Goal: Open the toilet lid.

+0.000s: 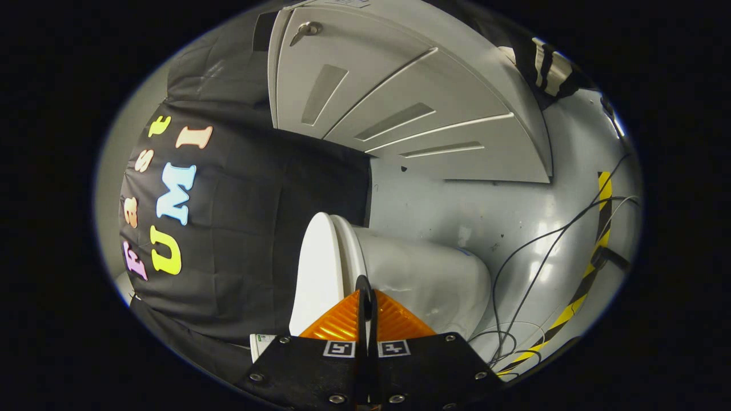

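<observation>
Gripper view, rolled hard onto its side, and the claw (365, 297) sits with its two fingers pressed together, only a thin dark slit between them, nothing pinched that I can make out. Right at the tips is the toilet lid (317, 268), a smooth white slab seen almost edge-on, its rim running just ahead of the fingers; whether the tips actually touch that rim I can't tell. Hard against the lid, on the far side of the fingertips, comes the toilet bowl (428, 279), pale and rounded, lid and bowl lying close with a narrow seam between them. Beyond the bowl spreads the grey floor (502, 211), glossy under the lights, with thin black cables (531, 268) looping across it and a yellow-and-black striped tape (594, 251) running along further out. Well beyond the claw stands a white panelled door (400, 97) with a metal handle (305, 29).
</observation>
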`<state>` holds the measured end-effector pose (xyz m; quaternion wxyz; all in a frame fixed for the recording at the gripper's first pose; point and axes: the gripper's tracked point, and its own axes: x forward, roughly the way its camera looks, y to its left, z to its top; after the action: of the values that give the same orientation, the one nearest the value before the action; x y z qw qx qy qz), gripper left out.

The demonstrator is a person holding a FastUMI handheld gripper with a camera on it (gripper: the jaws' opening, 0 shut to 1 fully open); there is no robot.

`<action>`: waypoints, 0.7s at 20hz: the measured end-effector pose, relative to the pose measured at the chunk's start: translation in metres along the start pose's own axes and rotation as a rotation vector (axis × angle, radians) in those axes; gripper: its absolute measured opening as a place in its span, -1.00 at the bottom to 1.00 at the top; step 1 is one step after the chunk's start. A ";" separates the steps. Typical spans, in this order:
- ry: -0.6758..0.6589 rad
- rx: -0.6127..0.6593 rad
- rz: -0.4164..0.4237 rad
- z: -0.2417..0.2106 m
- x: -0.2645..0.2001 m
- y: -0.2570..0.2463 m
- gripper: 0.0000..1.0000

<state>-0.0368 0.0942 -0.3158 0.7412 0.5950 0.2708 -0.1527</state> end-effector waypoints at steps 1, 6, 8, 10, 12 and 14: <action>0.004 -0.019 -0.013 -0.001 0.000 0.002 -0.99; 0.010 -0.035 -0.026 0.003 -0.006 0.006 -1.00; 0.009 -0.048 -0.035 0.000 -0.007 0.009 -1.00; 0.001 -0.108 -0.047 0.000 -0.011 0.014 -1.00; -0.008 -0.120 -0.042 0.006 -0.016 0.024 -1.00; -0.020 -0.116 -0.028 0.008 -0.020 0.034 -1.00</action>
<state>-0.0331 0.0928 -0.2760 0.7748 0.5457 0.2800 -0.1533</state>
